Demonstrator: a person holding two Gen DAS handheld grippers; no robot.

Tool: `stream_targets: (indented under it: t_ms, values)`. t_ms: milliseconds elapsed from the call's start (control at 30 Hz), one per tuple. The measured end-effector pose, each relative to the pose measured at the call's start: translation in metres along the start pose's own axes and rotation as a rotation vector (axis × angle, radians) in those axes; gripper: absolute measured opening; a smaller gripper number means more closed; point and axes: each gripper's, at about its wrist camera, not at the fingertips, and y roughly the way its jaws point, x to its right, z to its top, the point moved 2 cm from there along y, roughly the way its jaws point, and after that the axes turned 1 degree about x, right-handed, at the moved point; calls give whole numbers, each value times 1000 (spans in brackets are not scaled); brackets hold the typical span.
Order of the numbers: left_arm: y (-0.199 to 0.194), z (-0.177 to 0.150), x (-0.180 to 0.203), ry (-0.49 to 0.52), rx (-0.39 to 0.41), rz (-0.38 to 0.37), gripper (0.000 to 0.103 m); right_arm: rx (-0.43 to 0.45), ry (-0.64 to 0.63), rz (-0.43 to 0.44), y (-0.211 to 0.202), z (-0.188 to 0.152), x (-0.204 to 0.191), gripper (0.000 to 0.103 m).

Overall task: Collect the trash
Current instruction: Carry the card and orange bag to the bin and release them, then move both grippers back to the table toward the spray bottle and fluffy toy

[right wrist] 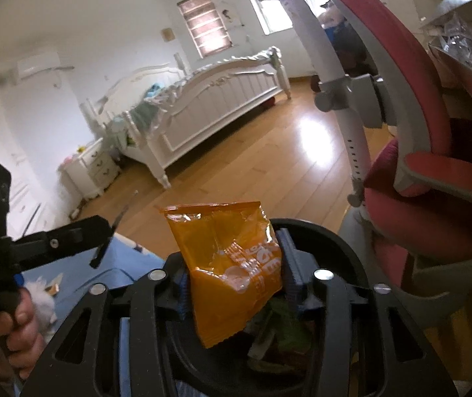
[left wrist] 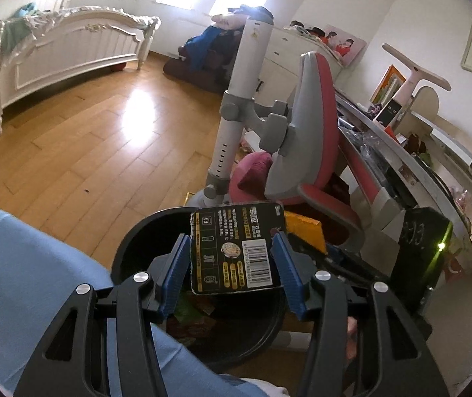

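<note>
My left gripper [left wrist: 232, 251] is shut on a black battery card [left wrist: 236, 248] with a barcode, held over the black trash bin [left wrist: 130, 241]. My right gripper [right wrist: 236, 264] is shut on an orange snack wrapper [right wrist: 229, 264], held over the same bin [right wrist: 345, 248]. The bin holds green and other wrappers [right wrist: 282, 327]. The orange wrapper [left wrist: 303, 231] also shows in the left wrist view behind the card. The left gripper's body [right wrist: 54, 241] shows at the left of the right wrist view.
A pink and grey desk chair [left wrist: 312, 132] stands right behind the bin. A cluttered desk [left wrist: 401, 152] is at the right. A white bed [left wrist: 57, 56] stands across the wooden floor [left wrist: 103, 139]. My blue-clad leg [left wrist: 21, 281] is beside the bin.
</note>
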Motion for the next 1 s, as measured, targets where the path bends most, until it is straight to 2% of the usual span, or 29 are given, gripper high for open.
stream_targets:
  t_ms: [33, 67, 100, 333, 567, 700, 833, 867, 1000]
  values:
    - [1, 2, 1, 1, -3, 4, 60, 1, 0, -4, 1, 1, 1, 71]
    - [2, 4, 2, -2, 3, 3, 75, 5, -3, -14, 1, 1, 3, 82]
    - [1, 4, 3, -6, 14, -2, 85, 8, -10, -24, 1, 2, 4, 83]
    - [-28, -2, 4, -16, 40, -17, 86, -15, 2, -9, -8, -6, -1, 83]
    - [-97, -30, -10, -44, 93, 44, 86, -62, -35, 93, -18, -17, -49, 83]
    - [-151, -59, -38, -97, 131, 153, 86, -112, -84, 207, -18, -26, -101, 83]
    - [-203, -95, -76, -198, 164, 278, 86, -166, -160, 315, -17, -38, -164, 84]
    - [-217, -107, -87, -231, 165, 321, 86, -184, -177, 342, -15, -42, -179, 84]
    - [-244, -142, -112, -317, 145, 398, 84, -283, -237, 442, 2, -59, -243, 84]
